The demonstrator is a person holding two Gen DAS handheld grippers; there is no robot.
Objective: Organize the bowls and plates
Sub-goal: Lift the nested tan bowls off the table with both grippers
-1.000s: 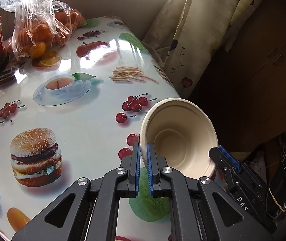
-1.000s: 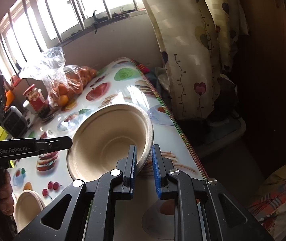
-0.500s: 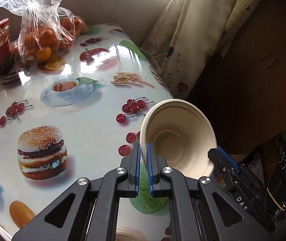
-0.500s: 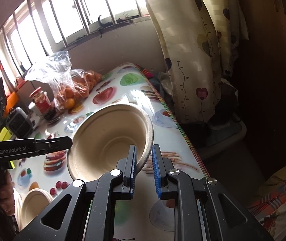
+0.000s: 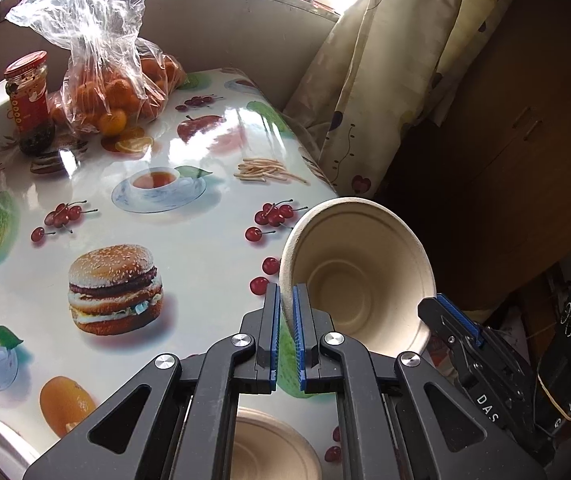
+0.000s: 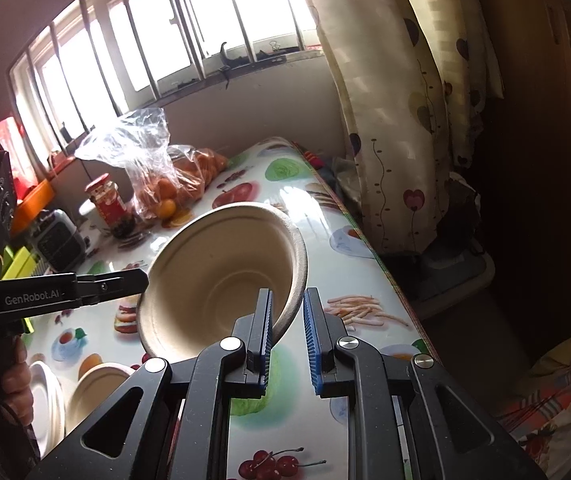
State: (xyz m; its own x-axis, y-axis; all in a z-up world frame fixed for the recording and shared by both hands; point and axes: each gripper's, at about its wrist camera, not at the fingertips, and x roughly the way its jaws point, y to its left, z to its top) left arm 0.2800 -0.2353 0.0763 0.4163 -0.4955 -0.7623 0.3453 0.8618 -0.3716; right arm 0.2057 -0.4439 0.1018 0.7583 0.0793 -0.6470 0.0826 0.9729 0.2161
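The left gripper (image 5: 284, 312) pinches the rim of a beige paper bowl (image 5: 355, 276), held tilted in the air over the right edge of the table (image 5: 189, 240). The right gripper (image 6: 287, 320) has its jaws parted around the opposite rim; only the left pad appears to touch it. A second paper bowl (image 6: 93, 392) sits near the table's front edge, half hidden behind the fingers, beside a white plate (image 6: 47, 396) cut off by the person's hand. A bag of oranges (image 5: 117, 84) and a red-lidded jar (image 5: 29, 100) stand at the far left corner.
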